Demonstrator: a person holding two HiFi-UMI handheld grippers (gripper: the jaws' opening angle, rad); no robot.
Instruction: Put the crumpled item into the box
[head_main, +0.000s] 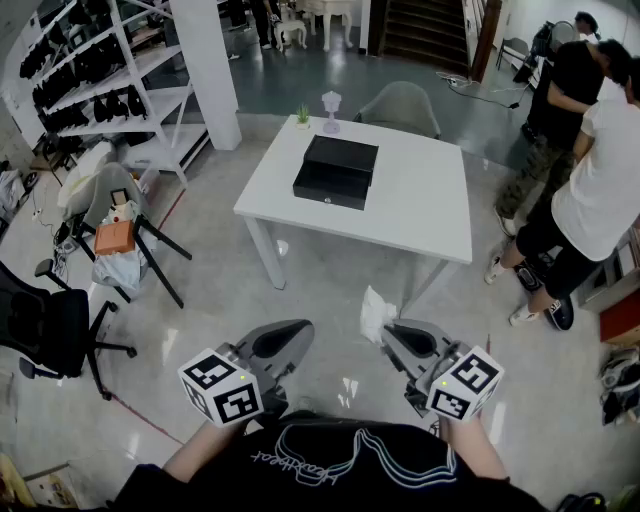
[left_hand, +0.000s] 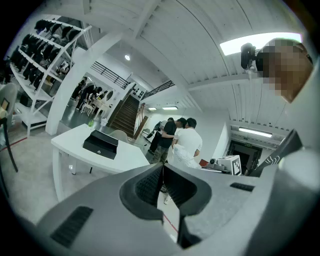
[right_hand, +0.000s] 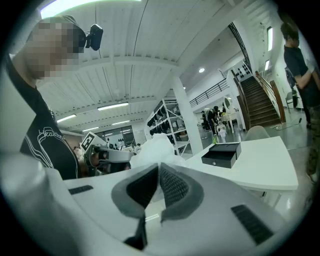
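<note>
The crumpled item (head_main: 375, 313) is a wad of white paper or plastic, and my right gripper (head_main: 392, 333) is shut on it, low in the head view and well short of the table. From the right gripper view the wad (right_hand: 156, 148) bulges up behind the closed jaws. A black box (head_main: 337, 170) lies on the white table (head_main: 420, 205), lid down as far as I can tell; the box (right_hand: 222, 154) also appears in the right gripper view. My left gripper (head_main: 298, 332) is shut with nothing in it, level with the right one. In its own view the box (left_hand: 100, 143) sits ahead.
Two people (head_main: 575, 140) stand at the table's right side. A grey chair (head_main: 400, 105) is behind the table, where a small plant (head_main: 302, 115) and a lamp (head_main: 331, 110) stand. A black office chair (head_main: 50, 330), a cluttered chair (head_main: 120, 235) and shelving (head_main: 110, 80) are at the left.
</note>
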